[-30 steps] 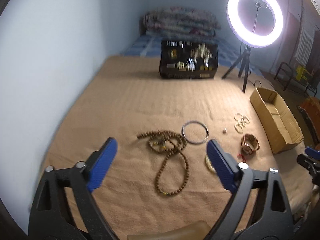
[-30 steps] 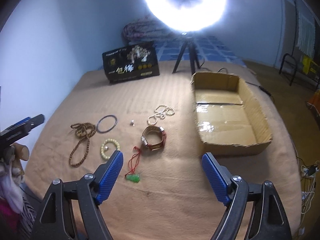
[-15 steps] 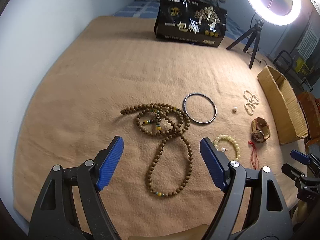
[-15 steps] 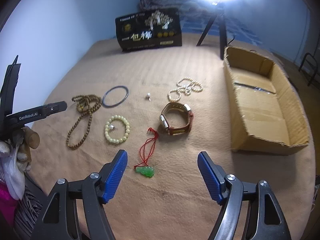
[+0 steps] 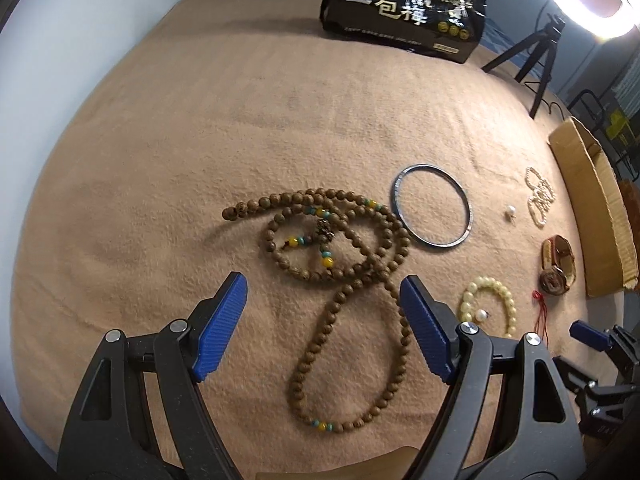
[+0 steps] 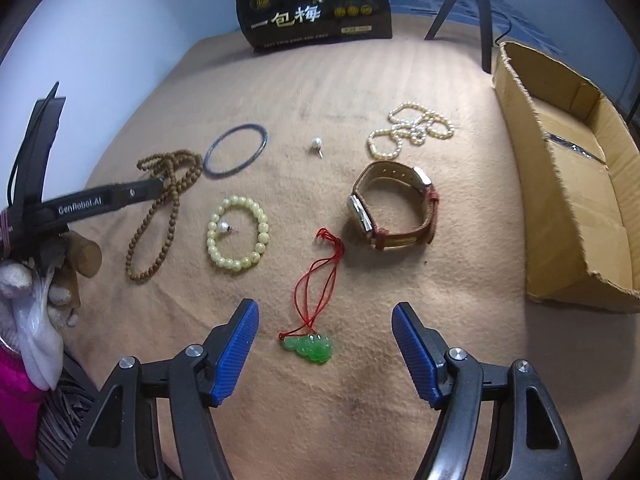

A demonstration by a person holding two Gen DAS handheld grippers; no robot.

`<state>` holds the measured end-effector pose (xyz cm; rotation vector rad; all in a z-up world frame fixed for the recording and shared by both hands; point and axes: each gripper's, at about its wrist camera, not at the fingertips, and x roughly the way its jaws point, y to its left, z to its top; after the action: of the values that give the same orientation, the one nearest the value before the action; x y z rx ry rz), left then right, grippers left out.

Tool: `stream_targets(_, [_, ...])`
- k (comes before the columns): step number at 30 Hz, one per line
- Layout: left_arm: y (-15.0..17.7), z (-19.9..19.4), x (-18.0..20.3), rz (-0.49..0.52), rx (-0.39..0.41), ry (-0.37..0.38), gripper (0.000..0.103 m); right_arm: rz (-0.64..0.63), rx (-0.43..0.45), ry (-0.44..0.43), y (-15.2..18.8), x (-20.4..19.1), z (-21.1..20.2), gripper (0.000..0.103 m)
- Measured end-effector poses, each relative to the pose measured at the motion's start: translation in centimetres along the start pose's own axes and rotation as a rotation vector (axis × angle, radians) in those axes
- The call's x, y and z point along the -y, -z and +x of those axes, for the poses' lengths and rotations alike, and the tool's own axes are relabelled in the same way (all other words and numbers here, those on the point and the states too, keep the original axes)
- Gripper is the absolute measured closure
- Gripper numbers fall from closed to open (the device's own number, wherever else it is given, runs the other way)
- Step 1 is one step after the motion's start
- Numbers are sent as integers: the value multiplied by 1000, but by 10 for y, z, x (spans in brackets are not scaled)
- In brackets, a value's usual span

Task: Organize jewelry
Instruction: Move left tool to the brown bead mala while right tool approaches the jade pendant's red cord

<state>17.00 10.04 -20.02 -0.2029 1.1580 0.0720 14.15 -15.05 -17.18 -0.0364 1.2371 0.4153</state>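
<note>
Both tongs stand wide and hold nothing. The left gripper (image 5: pixel 323 322) hangs over the wooden bead necklace (image 5: pixel 347 268), whose long loop lies between its blue fingers (image 5: pixel 425 330) — no contact that shows. The right gripper (image 6: pixel 324 346) hovers with the green pendant (image 6: pixel 309 347) on its red cord between its jaws, untouched. All lies on a tan blanket (image 6: pixel 400 80); a cardboard box (image 6: pixel 568 184) sits at the right, with the watch (image 6: pixel 394 206), bangle (image 5: pixel 434 209) and pale bead bracelet (image 6: pixel 237 231) between.
</note>
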Motion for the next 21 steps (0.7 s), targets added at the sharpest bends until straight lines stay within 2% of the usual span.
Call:
stream_targets(16, [-12,30,8,13,-34,-40,22,-45,-41,38,-14,-11,27,37])
stream_targets(21, [-17,35,8,3,-38,-43,20,-63,-48,52,-22,-17,35,45])
